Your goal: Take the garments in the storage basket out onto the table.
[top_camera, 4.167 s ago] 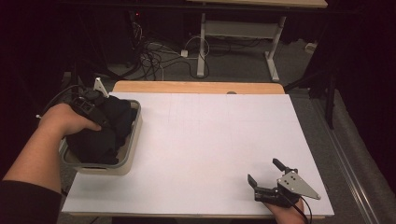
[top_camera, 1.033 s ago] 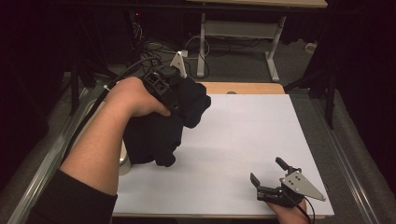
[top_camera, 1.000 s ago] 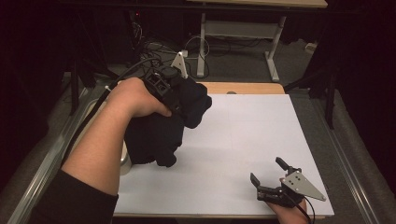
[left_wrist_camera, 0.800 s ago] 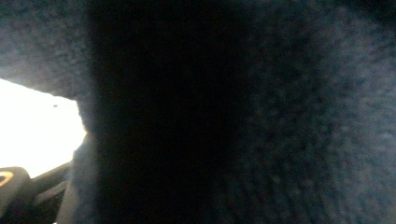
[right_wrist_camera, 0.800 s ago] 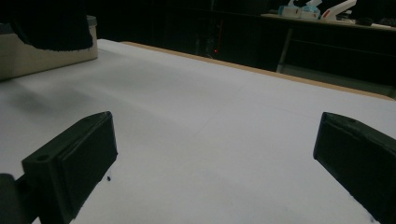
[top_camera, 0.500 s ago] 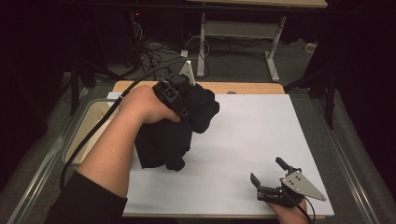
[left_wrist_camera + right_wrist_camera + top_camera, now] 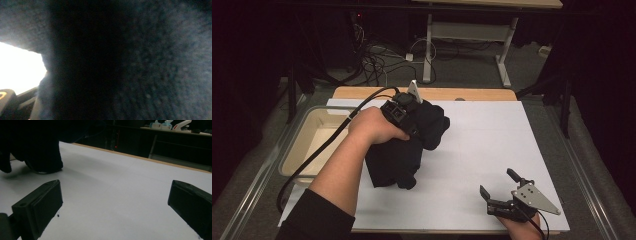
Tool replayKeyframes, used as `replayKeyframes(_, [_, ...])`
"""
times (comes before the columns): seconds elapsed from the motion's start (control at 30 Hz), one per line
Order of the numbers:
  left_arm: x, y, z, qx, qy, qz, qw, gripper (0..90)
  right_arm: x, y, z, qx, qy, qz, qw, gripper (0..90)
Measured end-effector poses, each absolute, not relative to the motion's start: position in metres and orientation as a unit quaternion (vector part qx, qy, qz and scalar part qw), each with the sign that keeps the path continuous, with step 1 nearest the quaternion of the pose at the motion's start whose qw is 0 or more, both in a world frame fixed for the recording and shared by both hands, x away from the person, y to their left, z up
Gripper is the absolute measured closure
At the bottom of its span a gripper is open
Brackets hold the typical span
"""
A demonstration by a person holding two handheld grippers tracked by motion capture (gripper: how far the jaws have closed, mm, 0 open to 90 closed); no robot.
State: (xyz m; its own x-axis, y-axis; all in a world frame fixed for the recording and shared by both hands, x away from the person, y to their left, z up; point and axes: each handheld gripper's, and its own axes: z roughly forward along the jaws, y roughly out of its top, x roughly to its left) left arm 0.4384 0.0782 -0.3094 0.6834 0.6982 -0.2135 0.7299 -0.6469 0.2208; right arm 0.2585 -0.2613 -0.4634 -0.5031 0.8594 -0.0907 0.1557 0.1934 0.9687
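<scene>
Cloth: black bundle, bunched up, its lower end resting on the white table; the upper part lifted — just right of the tub.
Left claw: buried in the top of the cloth; the hand grips it from the tub side. In the left gripper view dark fuzzy fabric presses right up to the lens, so the jaws look clamped on the cloth.
Tub: beige, shallow, at the table's left edge, just beside the cloth; the left claw's cable crosses above it.
Right claw: well apart from the cloth, toward the near right corner of the table — jaws spread wide, nothing between them. In the right gripper view bare white table lies between the two black jaws, with the cloth far off at upper left.
</scene>
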Motion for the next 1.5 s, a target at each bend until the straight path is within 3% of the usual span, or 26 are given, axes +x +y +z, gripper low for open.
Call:
replayKeyframes(0.9, [0.433, 0.081, -0.406, 0.902, 0.369, -0.015, 0.222, 41.3, 0.258, -0.259, -0.465, 0.362, 0.697, 0.518, 0.338, 0.0])
replayKeyframes(1.5, [0.411, 0.092, -0.455, 0.85, 0.372, 0.048, 0.37, 32.6, 0.259, -0.252, -0.47, 0.356, 0.708, 0.511, 0.333, 0.0])
